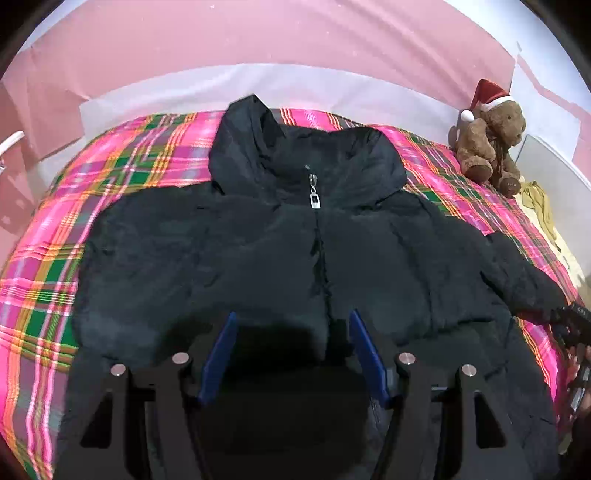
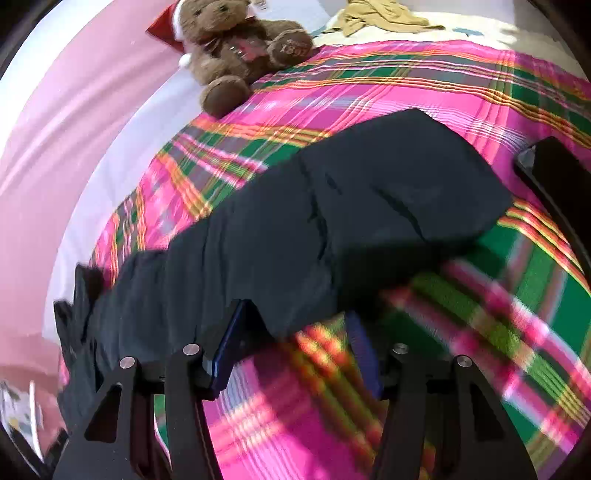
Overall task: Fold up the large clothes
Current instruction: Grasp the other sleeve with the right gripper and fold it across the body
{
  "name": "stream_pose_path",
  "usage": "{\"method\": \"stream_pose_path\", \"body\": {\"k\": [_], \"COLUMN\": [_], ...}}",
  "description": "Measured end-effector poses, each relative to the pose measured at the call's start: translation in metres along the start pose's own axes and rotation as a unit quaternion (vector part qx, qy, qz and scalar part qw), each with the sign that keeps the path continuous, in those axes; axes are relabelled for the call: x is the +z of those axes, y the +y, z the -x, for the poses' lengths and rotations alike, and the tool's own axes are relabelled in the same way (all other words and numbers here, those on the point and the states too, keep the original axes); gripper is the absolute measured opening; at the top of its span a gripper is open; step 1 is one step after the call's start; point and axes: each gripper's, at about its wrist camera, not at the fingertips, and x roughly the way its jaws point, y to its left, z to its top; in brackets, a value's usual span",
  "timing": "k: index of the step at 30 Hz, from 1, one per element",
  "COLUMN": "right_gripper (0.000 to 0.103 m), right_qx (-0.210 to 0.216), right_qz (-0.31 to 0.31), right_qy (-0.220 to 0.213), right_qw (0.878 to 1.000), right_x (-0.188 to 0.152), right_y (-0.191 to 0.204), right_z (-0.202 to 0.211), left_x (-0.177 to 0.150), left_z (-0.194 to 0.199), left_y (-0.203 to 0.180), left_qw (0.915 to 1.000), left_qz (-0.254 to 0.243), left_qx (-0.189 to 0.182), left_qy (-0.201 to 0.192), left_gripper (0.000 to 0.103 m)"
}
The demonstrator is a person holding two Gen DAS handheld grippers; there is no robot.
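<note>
Pink wall (image 1: 258, 33) behind a sunlit bed with plaid blanket (image 1: 122, 155)

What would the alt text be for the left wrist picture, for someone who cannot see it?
A black zipped puffer jacket lies spread front-up on a pink and green plaid blanket. The open left tongs, with blue pads, hang over its lower front. A brown teddy bear in a Santa hat sits at the far right corner.

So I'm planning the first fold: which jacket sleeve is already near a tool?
The wearer's-left sleeve, stretched toward the teddy bear's side; the right tool is open at its edge. The opposite sleeve isn't clearly visible.
</note>
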Motion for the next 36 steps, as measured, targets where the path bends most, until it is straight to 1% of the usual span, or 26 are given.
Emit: {"method": "stream_pose_path", "body": {"k": [4,6,7,8,10,12,14,18,21,23,25,26,28,31,36], "right_gripper": [0.056,0.043,0.031,0.024,0.017,0.015,0.014,0.013,0.013,0.012,0.012,0.012,0.012,0.012,0.012], "right_qx": [-0.004,-0.028,-0.035,-0.033,-0.029,-0.027,-0.016,0.017,0.049,0.074,0.095,0.109,0.129,0.152,0.174], "right_qz": [-0.018,-0.010,-0.008,-0.010,-0.005,0.011,0.030,0.079,0.119,0.153,0.175,0.194,0.225,0.265,0.313], "right_qy": [-0.020,-0.031,-0.032,-0.030,-0.031,-0.040,-0.050,-0.080,-0.105,-0.120,-0.123,-0.124,-0.121,-0.105,-0.058], "right_qw": [1.000,0.999,0.999,0.999,0.999,0.999,0.998,0.993,0.986,0.978,0.972,0.967,0.958,0.946,0.932], "right_x": [0.011,0.013,0.014,0.015,0.016,0.016,0.015,0.014,0.011,0.005,0.000,-0.007,-0.019,-0.042,-0.088], "right_y": [0.000,0.004,0.005,0.005,0.010,0.024,0.039,0.084,0.125,0.159,0.186,0.207,0.239,0.281,0.340], "right_z": [-0.007,-0.008,-0.008,-0.008,-0.001,0.010,0.026,0.071,0.106,0.130,0.142,0.151,0.155,0.150,0.111], "left_x": [-0.003,-0.004,-0.003,-0.003,-0.002,-0.001,-0.001,-0.003,-0.004,-0.004,-0.006,-0.006,-0.007,-0.011,-0.019], "left_z": [-0.009,-0.008,-0.007,-0.005,-0.001,0.006,0.016,0.036,0.051,0.060,0.068,0.072,0.078,0.086,0.095], "left_y": [-0.002,-0.001,0.000,0.002,0.005,0.010,0.015,0.022,0.028,0.032,0.035,0.038,0.043,0.054,0.080], "left_qw": [1.0000,1.0000,1.0000,1.0000,1.0000,1.0000,0.9998,0.9994,0.9989,0.9985,0.9980,0.9978,0.9975,0.9969,0.9958], "left_qz": [-0.006,-0.004,-0.003,-0.003,0.000,0.005,0.011,0.019,0.025,0.029,0.033,0.035,0.038,0.045,0.060], "left_qx": [0.000,-0.003,-0.005,-0.005,-0.005,-0.004,-0.005,-0.008,-0.011,-0.014,-0.015,-0.016,-0.015,-0.014,-0.006], "left_qy": [0.002,0.001,0.001,0.000,-0.001,-0.005,-0.013,-0.027,-0.038,-0.045,-0.051,-0.054,-0.058,-0.064,-0.069], "left_gripper": [0.065,0.065,0.065,0.065,0.065,0.065,0.065,0.065,0.065,0.065,0.065,0.065,0.065,0.065,0.065]}}
